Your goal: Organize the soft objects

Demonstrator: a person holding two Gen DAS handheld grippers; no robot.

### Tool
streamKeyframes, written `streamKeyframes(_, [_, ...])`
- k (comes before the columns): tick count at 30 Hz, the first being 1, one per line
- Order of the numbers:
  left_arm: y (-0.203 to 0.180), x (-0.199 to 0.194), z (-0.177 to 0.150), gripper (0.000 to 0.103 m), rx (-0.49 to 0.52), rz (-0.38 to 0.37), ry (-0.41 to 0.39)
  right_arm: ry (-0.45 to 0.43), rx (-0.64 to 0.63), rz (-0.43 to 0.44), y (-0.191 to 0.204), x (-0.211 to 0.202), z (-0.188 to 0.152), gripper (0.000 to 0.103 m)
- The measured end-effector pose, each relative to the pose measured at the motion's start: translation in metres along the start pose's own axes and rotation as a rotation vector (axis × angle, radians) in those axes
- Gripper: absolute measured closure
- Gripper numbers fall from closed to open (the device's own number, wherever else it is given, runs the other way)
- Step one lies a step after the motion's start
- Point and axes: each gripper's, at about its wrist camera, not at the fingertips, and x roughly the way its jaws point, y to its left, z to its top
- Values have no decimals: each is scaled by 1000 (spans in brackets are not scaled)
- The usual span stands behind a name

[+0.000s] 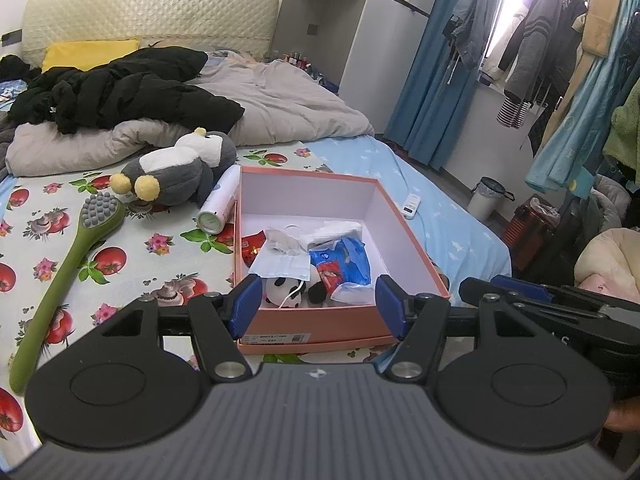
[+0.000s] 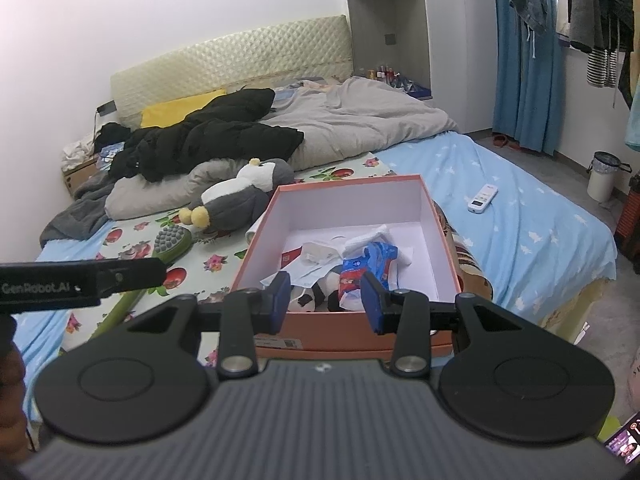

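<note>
1. We see the left hand-held gripper (image 1: 316, 304) released, empty, above the pink box (image 1: 320, 320) on the bed (image 1: 440, 208).
2. Right hand-held gripper (image 2: 326, 300) likewise released, empty.
3. The panda toy (image 1: 288, 290) lies inside the box; the penguin plush (image 1: 180, 168) lies beside the box's far left corner.

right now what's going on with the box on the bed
A person holds two grippers over the pink box. The left gripper and right gripper are both open and empty. A small panda plush already lies in the box; the grey penguin plush sits outside on the bed.

left gripper (image 1: 316, 306): jaws apart, empty, angled down; right gripper (image 2: 325, 302): narrower gap, empty
</note>
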Motion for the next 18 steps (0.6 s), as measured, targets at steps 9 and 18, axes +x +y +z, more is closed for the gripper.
streamKeyframes(9, [-5, 2, 3, 6, 5, 1, -9, -23, 28, -30, -8, 1, 2, 7])
streamKeyframes(18, [-7, 9, 3, 1, 11, -5, 17, -5, 18, -22, -9, 4, 1, 4])
